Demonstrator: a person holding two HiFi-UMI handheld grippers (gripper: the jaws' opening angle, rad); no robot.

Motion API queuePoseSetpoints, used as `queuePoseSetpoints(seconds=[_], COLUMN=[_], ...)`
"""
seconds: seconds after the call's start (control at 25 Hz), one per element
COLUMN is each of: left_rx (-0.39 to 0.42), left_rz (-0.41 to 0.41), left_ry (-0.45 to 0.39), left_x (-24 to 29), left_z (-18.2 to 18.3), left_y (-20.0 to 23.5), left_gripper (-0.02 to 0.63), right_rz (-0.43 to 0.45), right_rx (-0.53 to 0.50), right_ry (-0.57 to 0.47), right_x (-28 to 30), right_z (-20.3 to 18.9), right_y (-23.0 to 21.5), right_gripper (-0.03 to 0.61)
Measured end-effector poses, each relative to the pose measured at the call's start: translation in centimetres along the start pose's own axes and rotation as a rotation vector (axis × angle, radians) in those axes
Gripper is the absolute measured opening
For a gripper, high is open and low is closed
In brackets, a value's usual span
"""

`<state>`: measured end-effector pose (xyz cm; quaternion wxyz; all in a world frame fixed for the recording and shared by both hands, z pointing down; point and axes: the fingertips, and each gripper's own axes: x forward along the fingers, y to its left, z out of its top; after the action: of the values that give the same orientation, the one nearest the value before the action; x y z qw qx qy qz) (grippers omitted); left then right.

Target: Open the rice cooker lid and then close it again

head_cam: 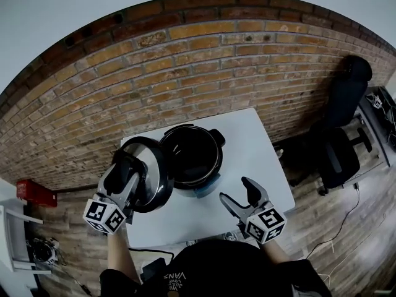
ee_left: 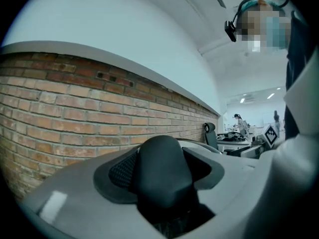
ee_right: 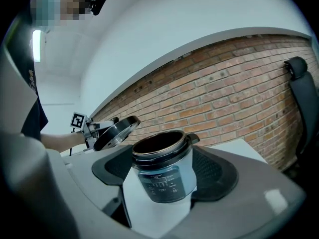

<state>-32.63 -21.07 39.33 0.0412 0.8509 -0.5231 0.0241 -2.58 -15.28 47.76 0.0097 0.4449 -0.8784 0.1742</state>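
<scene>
1. Head view: the rice cooker [head_cam: 216, 161] stands open on the white worktop [head_cam: 255, 146], with its lid [head_cam: 156, 185] off and tilted at its left.
2. The left gripper [head_cam: 127, 166] has its fingers clenched on the lid's black knob [ee_left: 159, 173].
3. The right gripper [head_cam: 236, 190] hovers near the cooker, fingers spread, grasping nothing.

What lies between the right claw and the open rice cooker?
Only bare white table: the right claw, open, stands apart from the rice cooker with nothing between. The right gripper view shows it, the head view too.
</scene>
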Motion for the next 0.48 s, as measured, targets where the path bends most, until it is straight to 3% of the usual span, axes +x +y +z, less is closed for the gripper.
queuePoseSetpoints(seconds=[0.48], left_rx=[0.157], left_rz=[-0.330], left_ry=[0.115], left_x=[11.0], left_z=[-0.8], left_y=[-5.5], left_gripper=[0.279], right_rz=[-0.216], right_rx=[0.048], right_ry=[-0.065], right_x=[-4.5], right_z=[-0.4], right_y=[-2.6], right_gripper=[0.368])
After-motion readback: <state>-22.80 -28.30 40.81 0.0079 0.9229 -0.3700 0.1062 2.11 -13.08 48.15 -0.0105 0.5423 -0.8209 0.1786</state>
